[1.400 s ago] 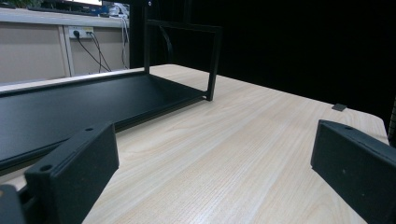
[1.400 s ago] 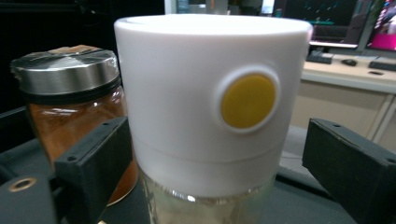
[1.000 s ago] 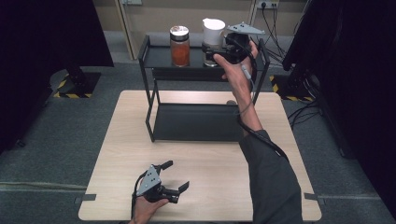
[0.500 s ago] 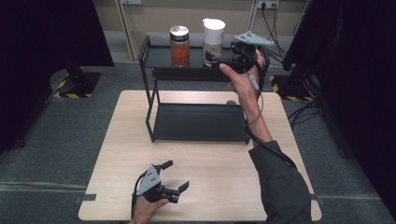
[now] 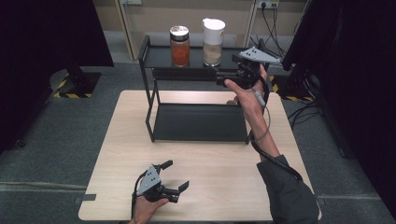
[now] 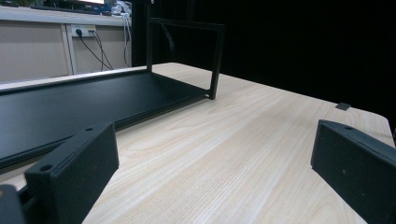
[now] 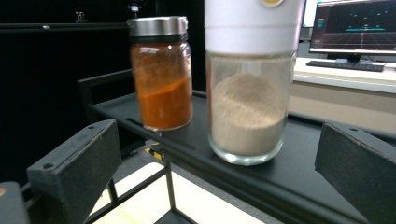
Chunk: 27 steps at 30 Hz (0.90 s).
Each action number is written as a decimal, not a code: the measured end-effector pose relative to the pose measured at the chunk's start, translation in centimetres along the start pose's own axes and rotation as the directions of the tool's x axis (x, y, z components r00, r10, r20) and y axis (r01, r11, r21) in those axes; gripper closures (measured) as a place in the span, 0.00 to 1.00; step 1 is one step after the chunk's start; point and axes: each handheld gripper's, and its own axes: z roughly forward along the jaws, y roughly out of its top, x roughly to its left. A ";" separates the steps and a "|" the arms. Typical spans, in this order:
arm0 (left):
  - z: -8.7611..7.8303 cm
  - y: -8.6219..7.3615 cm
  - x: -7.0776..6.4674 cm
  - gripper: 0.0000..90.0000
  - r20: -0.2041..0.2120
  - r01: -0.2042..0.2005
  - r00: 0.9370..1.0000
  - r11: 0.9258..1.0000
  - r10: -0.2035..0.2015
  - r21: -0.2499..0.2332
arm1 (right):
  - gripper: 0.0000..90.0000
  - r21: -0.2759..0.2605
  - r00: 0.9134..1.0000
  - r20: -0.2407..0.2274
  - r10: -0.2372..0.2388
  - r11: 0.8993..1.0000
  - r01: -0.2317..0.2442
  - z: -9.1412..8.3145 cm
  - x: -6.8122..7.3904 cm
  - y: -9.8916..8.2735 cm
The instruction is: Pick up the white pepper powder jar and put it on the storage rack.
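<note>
- Two jars are seen on the rack top shelf: white-capped jar nearest the right gripper, jaws apart, empty.
- Orange jar beside it could be knocked by a wide approach.
- Left gripper, jaws apart, is rested before the rack.

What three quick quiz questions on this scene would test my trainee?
1. True or false: the right gripper is shut on the white-capped jar.
2. Which jar stands nearer the right gripper on the rack's top shelf? A. the orange jar B. the white-capped jar
3. Fill in: the left gripper sits low over the ____, jaws open, holding nothing.

Key:
1. False. In the right gripper view its jaws stand wide apart, short of the jar.
2. B.
3. table.
</note>
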 end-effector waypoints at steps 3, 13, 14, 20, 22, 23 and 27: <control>0.0 0.0 0.0 0.00 -0.001 0.000 1.000 1.000 0.000 0.000 | 0.01 -0.003 1.000 -0.018 -0.003 1.000 0.003 -0.5 -0.1 -0.7; 0.0 -0.1 0.1 0.00 0.002 0.020 1.000 1.000 -0.020 0.002 | 0.01 -0.021 0.999 -0.048 -0.025 0.999 0.024 -2.2 0.2 -2.8; 0.0 -0.1 0.1 0.00 0.001 0.021 1.000 1.000 -0.021 0.001 | 0.01 -0.022 0.998 -0.052 -0.030 0.999 0.029 -2.3 0.3 -2.9; 0.0 -0.1 0.1 0.00 0.001 0.017 1.000 1.000 -0.017 0.001 | 0.01 -0.041 0.995 -0.098 -0.027 0.999 0.023 -3.3 0.6 -4.4; 0.0 0.0 0.1 0.00 0.001 0.016 1.000 1.000 -0.016 0.000 | 0.01 -0.043 0.993 -0.110 -0.028 0.999 0.024 -3.6 0.7 -5.0; 0.0 -0.1 0.1 0.00 0.001 0.016 1.000 1.000 -0.016 -0.001 | 0.01 -0.043 0.993 -0.115 -0.027 0.999 0.023 -3.8 0.8 -5.3; 0.0 -0.1 0.1 0.00 0.000 0.014 1.000 1.000 -0.014 0.001 | 0.01 -0.040 0.992 -0.125 -0.030 0.999 0.025 -4.3 1.0 -6.4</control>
